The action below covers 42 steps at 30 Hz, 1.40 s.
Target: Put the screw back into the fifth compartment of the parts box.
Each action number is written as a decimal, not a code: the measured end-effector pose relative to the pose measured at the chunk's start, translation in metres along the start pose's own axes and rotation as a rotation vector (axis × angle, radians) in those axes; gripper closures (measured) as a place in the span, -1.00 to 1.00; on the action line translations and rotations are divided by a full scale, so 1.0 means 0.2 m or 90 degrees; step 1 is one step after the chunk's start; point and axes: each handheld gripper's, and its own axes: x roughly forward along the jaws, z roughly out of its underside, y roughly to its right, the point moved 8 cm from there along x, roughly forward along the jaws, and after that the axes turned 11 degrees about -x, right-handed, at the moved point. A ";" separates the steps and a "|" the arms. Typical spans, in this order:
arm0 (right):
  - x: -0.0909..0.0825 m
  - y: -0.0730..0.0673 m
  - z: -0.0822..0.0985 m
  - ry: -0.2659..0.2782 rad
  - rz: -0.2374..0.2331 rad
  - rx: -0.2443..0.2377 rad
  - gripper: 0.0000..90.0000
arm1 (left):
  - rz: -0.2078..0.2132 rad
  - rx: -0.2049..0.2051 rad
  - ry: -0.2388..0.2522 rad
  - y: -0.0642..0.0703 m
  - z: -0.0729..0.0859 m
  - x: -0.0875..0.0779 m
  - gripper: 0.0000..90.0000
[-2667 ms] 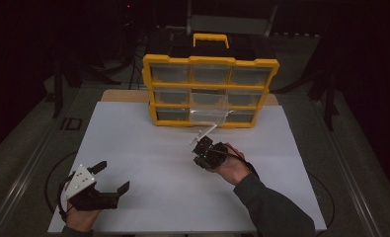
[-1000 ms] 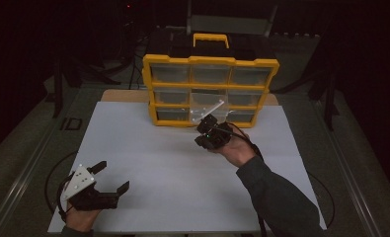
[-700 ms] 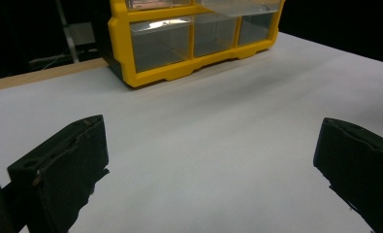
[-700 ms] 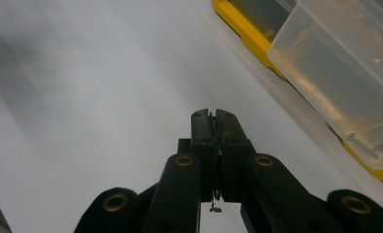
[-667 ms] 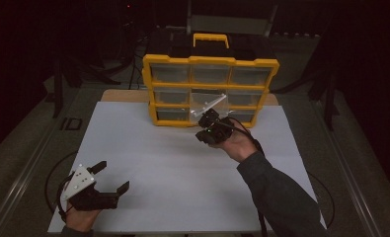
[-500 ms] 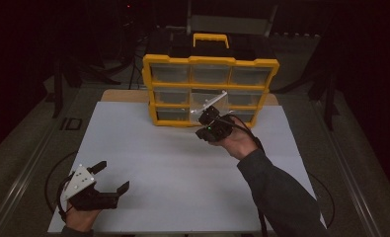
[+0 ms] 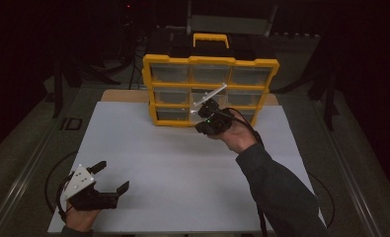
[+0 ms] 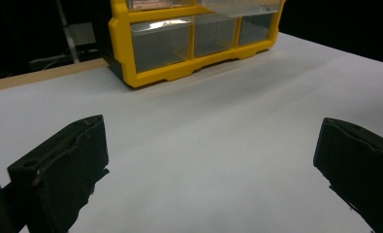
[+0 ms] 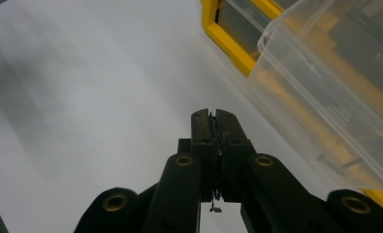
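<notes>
A yellow organizer (image 7: pixel 210 61) with clear drawers stands at the back of the white sheet. One clear drawer (image 9: pixel 325 97) is pulled out, with a small metal pin lying inside it. My right gripper (image 7: pixel 201 123) hovers in front of the organizer's middle row, just beside that drawer. Its jaws are shut in the right gripper view (image 9: pixel 215 116), pinching a thin small piece; a tiny bit of it hangs below the pads. My left gripper (image 7: pixel 113 175) rests near the front left of the sheet, open with nothing between its fingers (image 8: pixel 213 145).
The white sheet (image 7: pixel 182 168) covers most of the table, with bare room between the two hands. The organizer (image 8: pixel 155 77) has a black carry handle (image 7: pixel 211 38) on top. Dark surroundings and stands lie beyond the table's edges.
The right hand has lifted off the sheet and moved back toward the organizer's drawers, jaws staying shut. The left hand has not moved.
</notes>
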 end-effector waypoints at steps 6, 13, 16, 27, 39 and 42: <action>-0.02 0.04 -0.02 0.002 0.006 0.010 0.95 | 0.000 0.000 0.000 0.00 0.00 0.00 -1.00; -0.04 0.09 -0.04 0.007 0.014 0.026 0.95 | 0.000 0.000 0.000 0.00 0.00 0.00 -1.00; -0.06 0.12 -0.05 0.010 0.021 0.037 0.95 | 0.000 -0.001 0.001 0.00 0.00 0.00 -1.00; -0.11 0.23 -0.08 0.018 0.040 0.062 0.94 | 0.000 0.000 0.000 0.00 0.00 0.00 -1.00; -0.12 0.29 -0.08 0.021 0.050 0.086 0.94 | -0.001 0.000 0.002 0.00 0.00 0.00 -1.00; -0.12 0.30 -0.08 0.021 0.052 0.090 0.94 | -0.001 0.000 0.001 0.00 0.00 0.00 -1.00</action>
